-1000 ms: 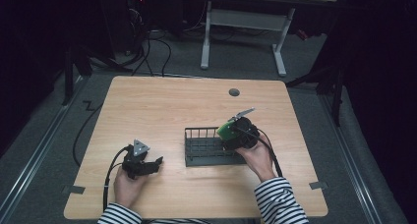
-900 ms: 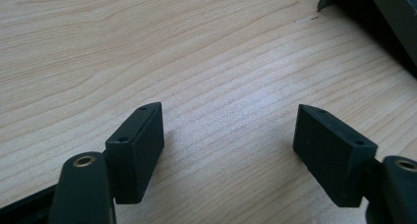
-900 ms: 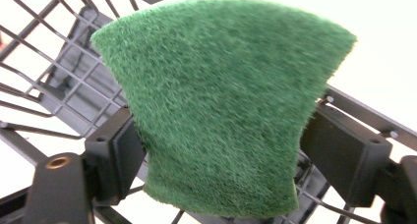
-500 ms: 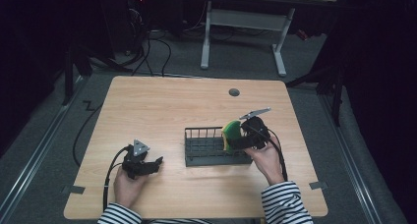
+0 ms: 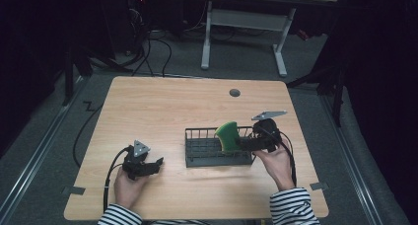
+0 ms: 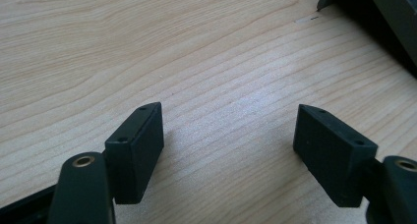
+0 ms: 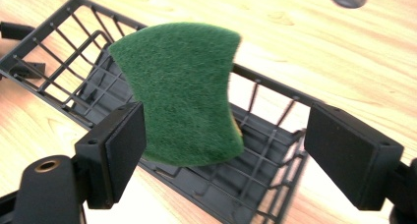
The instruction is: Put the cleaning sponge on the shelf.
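Note:
A green scouring sponge (image 5: 227, 134) with a yellow back stands on edge at the right end of a black wire basket (image 5: 197, 158). In the right gripper view the sponge (image 7: 182, 106) hangs over the basket's rim (image 7: 74, 22), close to the left jaw and well clear of the right one. My right gripper (image 5: 242, 143) (image 7: 223, 130) is open around it, jaws wide apart. My left gripper (image 5: 154, 164) (image 6: 228, 111) rests open on the bare wood at the front left, with nothing between its jaws.
The wooden table (image 5: 162, 106) has a round cable hole (image 5: 234, 93) at the back right. The basket's dark corner (image 6: 388, 17) lies just past my left gripper. Cables and a white desk frame (image 5: 246, 22) stand on the floor beyond the table.
My right gripper has swung the sponge from above the basket's right end down to the basket and opened its jaws. The left gripper has stayed put.

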Demonstrator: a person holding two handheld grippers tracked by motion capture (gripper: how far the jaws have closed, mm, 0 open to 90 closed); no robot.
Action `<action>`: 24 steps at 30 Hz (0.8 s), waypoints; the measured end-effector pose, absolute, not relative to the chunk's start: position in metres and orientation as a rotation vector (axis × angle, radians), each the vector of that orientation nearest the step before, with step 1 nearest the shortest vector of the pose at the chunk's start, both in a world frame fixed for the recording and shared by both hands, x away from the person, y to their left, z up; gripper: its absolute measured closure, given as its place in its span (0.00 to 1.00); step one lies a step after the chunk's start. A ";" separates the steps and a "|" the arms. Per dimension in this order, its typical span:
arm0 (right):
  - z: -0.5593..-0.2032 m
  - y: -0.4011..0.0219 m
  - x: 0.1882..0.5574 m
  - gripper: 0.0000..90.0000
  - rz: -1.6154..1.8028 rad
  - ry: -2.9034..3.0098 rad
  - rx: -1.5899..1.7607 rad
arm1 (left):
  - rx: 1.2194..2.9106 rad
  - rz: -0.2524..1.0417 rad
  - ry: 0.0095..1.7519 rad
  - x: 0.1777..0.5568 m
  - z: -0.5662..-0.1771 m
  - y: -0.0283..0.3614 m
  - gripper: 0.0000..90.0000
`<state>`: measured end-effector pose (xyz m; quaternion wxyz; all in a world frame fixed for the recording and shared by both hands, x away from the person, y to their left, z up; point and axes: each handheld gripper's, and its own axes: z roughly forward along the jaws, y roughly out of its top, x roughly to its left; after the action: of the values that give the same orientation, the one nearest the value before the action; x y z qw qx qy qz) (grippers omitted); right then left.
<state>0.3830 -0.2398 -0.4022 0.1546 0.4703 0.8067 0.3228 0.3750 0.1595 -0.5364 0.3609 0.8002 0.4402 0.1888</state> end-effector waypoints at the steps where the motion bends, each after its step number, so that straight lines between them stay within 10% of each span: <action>1: -0.401 -0.243 0.381 0.19 0.933 2.300 1.353 | 2.062 0.487 1.134 0.375 -0.536 0.160 0.31; 24: -0.397 -0.319 0.336 0.33 1.071 2.092 1.431 | 2.063 0.485 1.134 0.375 -0.536 0.160 0.31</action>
<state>0.3358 -0.3190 -0.3967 0.1938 0.5103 0.7458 0.3817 0.3750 0.1595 -0.5363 0.3606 0.8005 0.4401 0.1883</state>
